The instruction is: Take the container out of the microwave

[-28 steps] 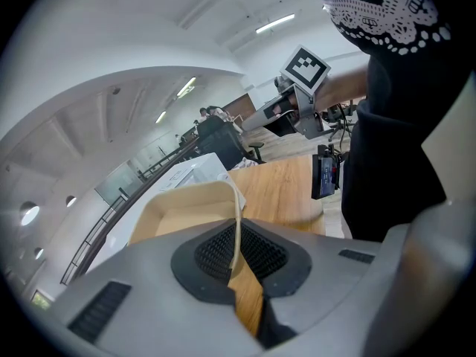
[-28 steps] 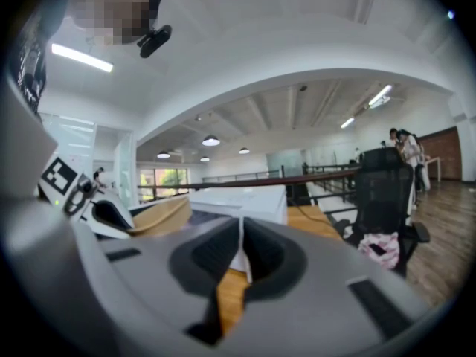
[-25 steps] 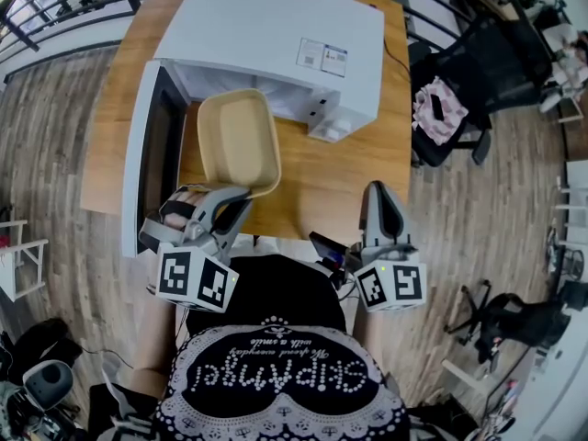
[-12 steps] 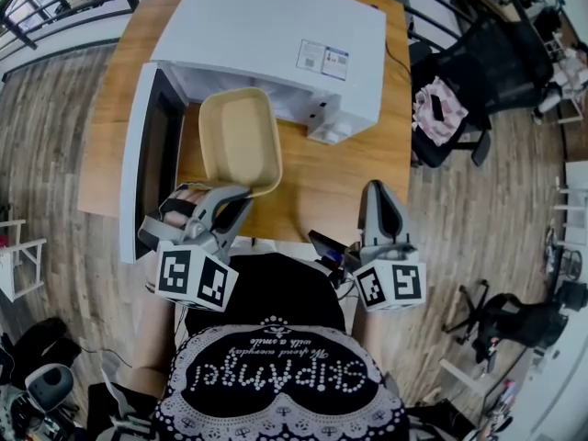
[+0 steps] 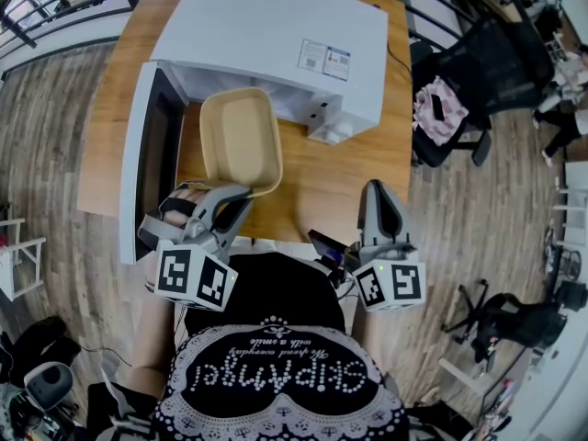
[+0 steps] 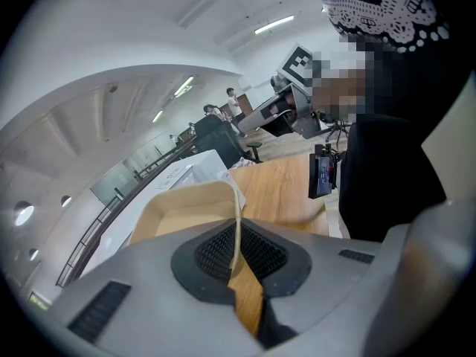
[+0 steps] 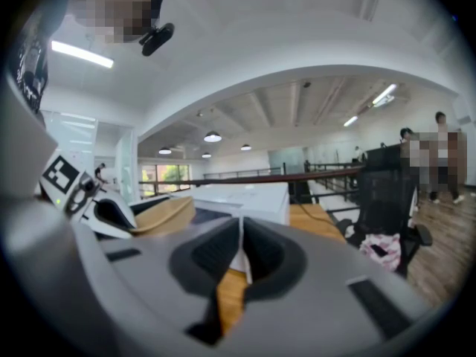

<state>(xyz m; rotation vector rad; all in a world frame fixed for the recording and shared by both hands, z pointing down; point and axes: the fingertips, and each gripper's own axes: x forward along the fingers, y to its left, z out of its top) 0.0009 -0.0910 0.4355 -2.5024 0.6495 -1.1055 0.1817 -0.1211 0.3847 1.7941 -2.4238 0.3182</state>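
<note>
Table [image 5: 349,182] carried the microwave [image 5: 276,26] at 12 o'clock, with its door [image 5: 142,163] swung open at 9, so the cavity was reachable. The container [image 5: 241,141] was out in front of the cavity, over the wood. Your left gripper [image 5: 225,198] was pinching its near rim at 6 o'clock. On a thin wall like that, an edge grip made sense. The right gripper [image 5: 380,200] was pressed together and empty, parked at 4 o'clock, likely to stay clear.

microwave [image 5: 266,26] label [image 5: 322,59] print illegible, container [image 5: 241,136] near rim covered
</note>
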